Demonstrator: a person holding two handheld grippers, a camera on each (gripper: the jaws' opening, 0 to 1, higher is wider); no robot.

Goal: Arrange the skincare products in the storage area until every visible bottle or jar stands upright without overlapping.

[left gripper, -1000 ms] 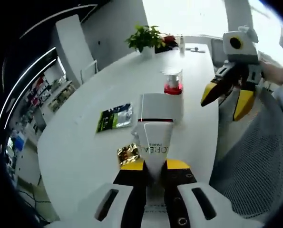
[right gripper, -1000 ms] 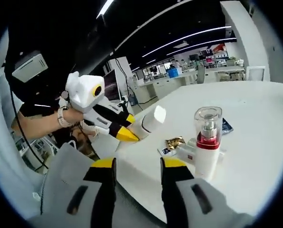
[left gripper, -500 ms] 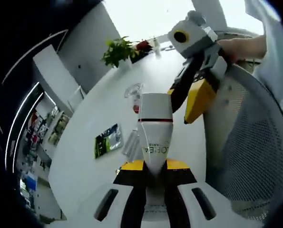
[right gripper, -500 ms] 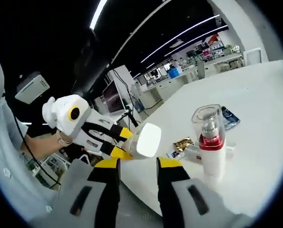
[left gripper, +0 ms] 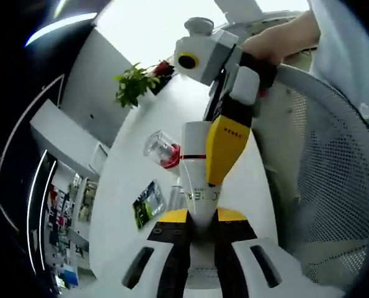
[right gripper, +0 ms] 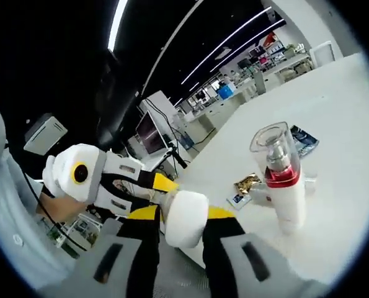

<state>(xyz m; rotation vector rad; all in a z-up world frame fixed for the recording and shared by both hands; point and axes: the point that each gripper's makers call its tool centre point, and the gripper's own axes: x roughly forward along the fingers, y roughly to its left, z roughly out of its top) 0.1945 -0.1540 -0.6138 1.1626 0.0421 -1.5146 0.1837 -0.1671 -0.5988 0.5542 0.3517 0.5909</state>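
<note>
Handover under way: right gripper (left gripper: 224,149) now closed in around white tube (left gripper: 198,180), jaws either side, grip unconfirmed. Left gripper (left gripper: 200,218) clamps tube base. Pump bottle (right gripper: 283,180) upright beyond tube, on table (right gripper: 339,124).

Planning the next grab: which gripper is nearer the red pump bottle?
Right. The right gripper is nearer the red pump bottle; both grippers meet at the white tube, off the table edge, left gripper holding it.

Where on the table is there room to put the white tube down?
Bare white table lies beyond the red-collared spray bottle. It is crowded near that bottle's base, beside the gold sachet and green packet. The white tube sits between both grippers.
</note>
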